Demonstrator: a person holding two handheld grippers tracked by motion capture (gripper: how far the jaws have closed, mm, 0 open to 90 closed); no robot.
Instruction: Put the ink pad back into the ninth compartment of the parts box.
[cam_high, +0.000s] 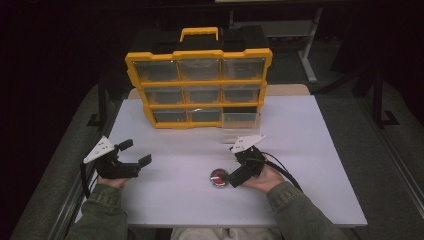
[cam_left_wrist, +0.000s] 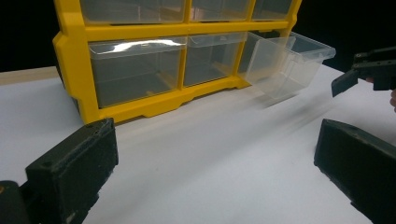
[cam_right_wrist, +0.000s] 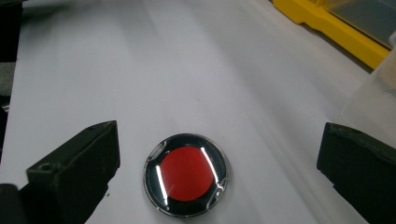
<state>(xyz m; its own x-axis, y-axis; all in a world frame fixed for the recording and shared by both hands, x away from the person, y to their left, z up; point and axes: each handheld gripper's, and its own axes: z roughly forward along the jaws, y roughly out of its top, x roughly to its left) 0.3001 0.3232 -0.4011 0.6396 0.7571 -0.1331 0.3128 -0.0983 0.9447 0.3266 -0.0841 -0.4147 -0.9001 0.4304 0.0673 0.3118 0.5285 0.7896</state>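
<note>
A person's right gripper, jaws spread wide, closes in on a red-centred round disc lying on the white table, not yet gripped. The bottom-right drawer of the yellow organizer stands pulled out, probably to receive it, while the left gripper waits open.

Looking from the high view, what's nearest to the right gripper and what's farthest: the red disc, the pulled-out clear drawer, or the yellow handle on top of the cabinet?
From the right gripper:
1. Red disc, just to its left on the table.
2. Pulled-out clear drawer, beyond it at the cabinet's bottom right.
3. Yellow handle, atop the cabinet, farthest back.
</note>
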